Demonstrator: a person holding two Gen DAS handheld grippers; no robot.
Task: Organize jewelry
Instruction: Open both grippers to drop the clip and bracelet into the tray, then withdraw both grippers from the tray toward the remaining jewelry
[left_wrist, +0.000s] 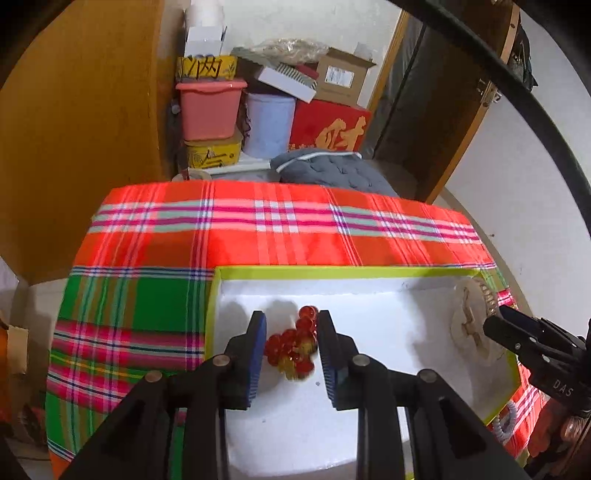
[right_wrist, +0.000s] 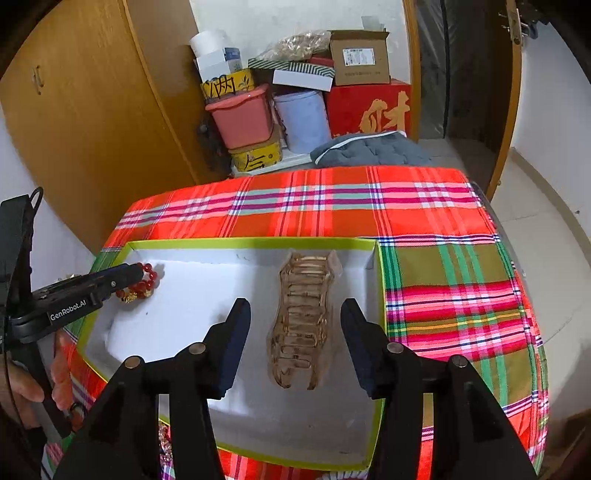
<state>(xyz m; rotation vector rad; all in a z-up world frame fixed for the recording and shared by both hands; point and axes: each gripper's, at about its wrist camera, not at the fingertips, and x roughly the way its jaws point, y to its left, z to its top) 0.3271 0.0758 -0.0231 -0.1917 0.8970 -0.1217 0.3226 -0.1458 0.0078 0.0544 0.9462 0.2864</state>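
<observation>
A white tray with a lime-green rim (left_wrist: 332, 272) (right_wrist: 251, 243) lies on the plaid cloth. A red bead bracelet with gold charms (left_wrist: 293, 347) (right_wrist: 142, 286) lies in the tray's left part. My left gripper (left_wrist: 291, 332) (right_wrist: 142, 273) is open with its jaws on either side of the bracelet. A clear amber claw hair clip (right_wrist: 304, 317) (left_wrist: 469, 317) lies in the tray's right part. My right gripper (right_wrist: 295, 317) (left_wrist: 496, 314) is open and straddles the clip, just above it.
The table wears a red, green and pink plaid cloth (left_wrist: 277, 225) (right_wrist: 461, 295). A white beaded item (left_wrist: 504, 422) lies outside the tray's near right corner. Boxes and tubs (left_wrist: 258, 110) are stacked behind the table beside a wooden cabinet (right_wrist: 92, 129).
</observation>
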